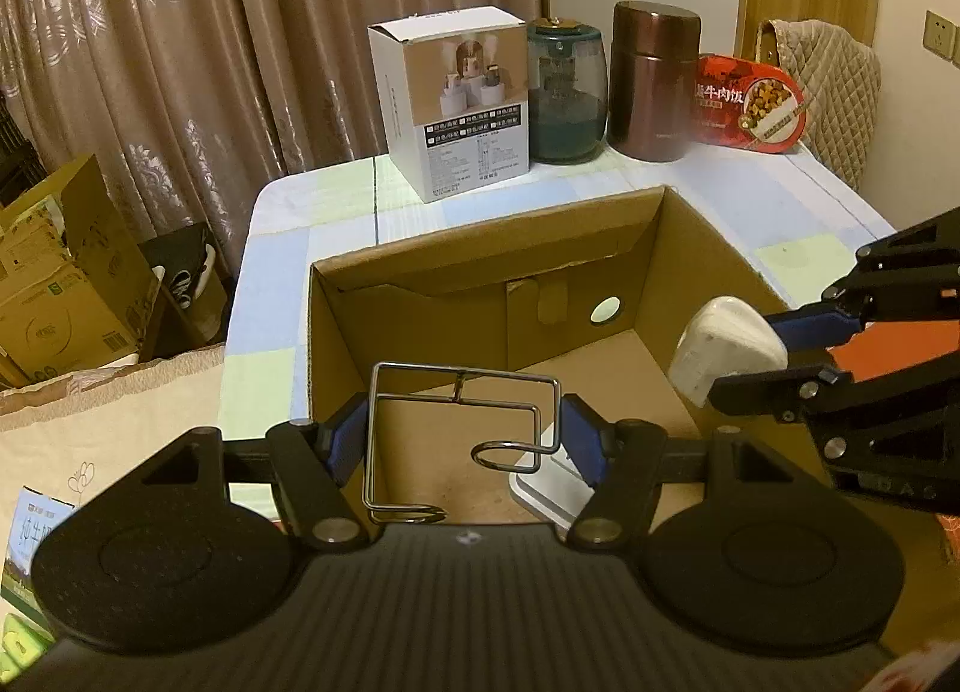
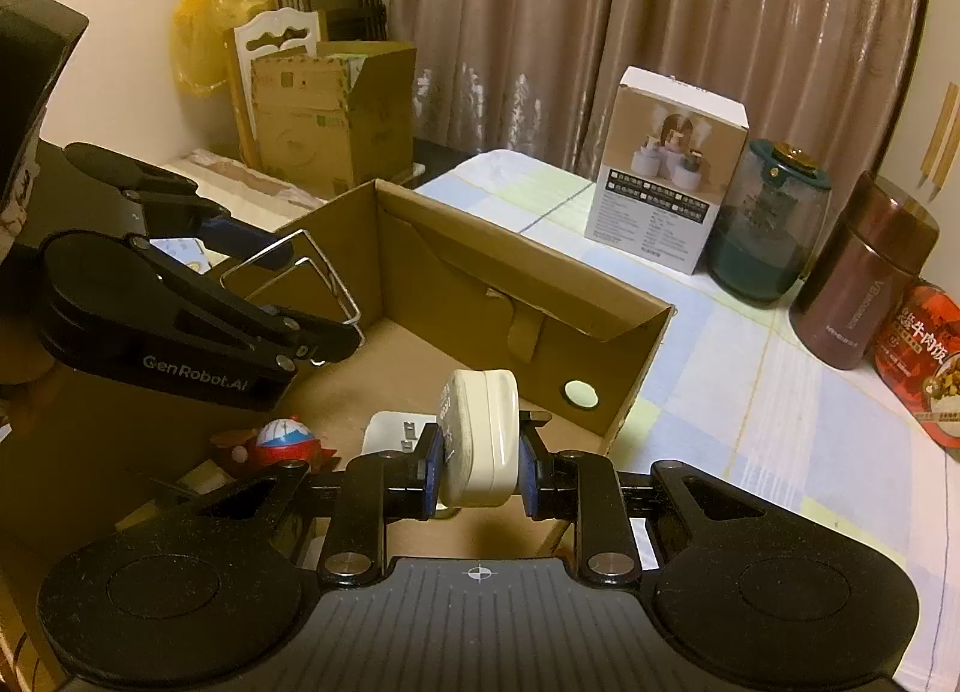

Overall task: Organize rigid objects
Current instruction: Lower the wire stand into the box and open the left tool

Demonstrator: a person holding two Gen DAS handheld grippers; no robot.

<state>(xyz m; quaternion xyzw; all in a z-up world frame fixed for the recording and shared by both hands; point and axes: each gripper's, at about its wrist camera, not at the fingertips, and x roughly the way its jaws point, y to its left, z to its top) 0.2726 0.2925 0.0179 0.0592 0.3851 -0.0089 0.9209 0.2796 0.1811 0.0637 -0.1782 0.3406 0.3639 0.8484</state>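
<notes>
Blue-padded fingers (image 1: 345, 440) of the left gripper (image 1: 465, 440) are pinching a bent wire rack (image 1: 462, 428) from both sides, holding it above the open cardboard box (image 1: 708, 236). Beside it, the right gripper (image 2: 478, 461) is squeezing a cream-white plastic case (image 2: 480, 440) on its flat faces, the case standing on edge between the pads, also over the box.

Both hands seem to be carrying their pieces in for packing, so the step in hand looks like the lowering into the box. What comes next, I would judge, is setting each thing down on bare floor before letting go: a white flat gadget (image 2: 390, 434) is already lying on the bottom near the front, and a small red and white toy (image 2: 282, 440) is sitting just left of it, so free room is toward the far wall with its round hole (image 2: 581, 394).

The rack is thin shiny steel, all loops and right angles, springy and likely to snag. The case is smooth, hard and rounded at the corners. The box is dull corrugated board with folded flaps. Behind it on the pale checked tablecloth (image 1: 780, 194) are standing a white printed carton (image 1: 456, 104), a teal glass jar (image 1: 564, 92) and a glossy brown metal flask (image 1: 654, 80).
</notes>
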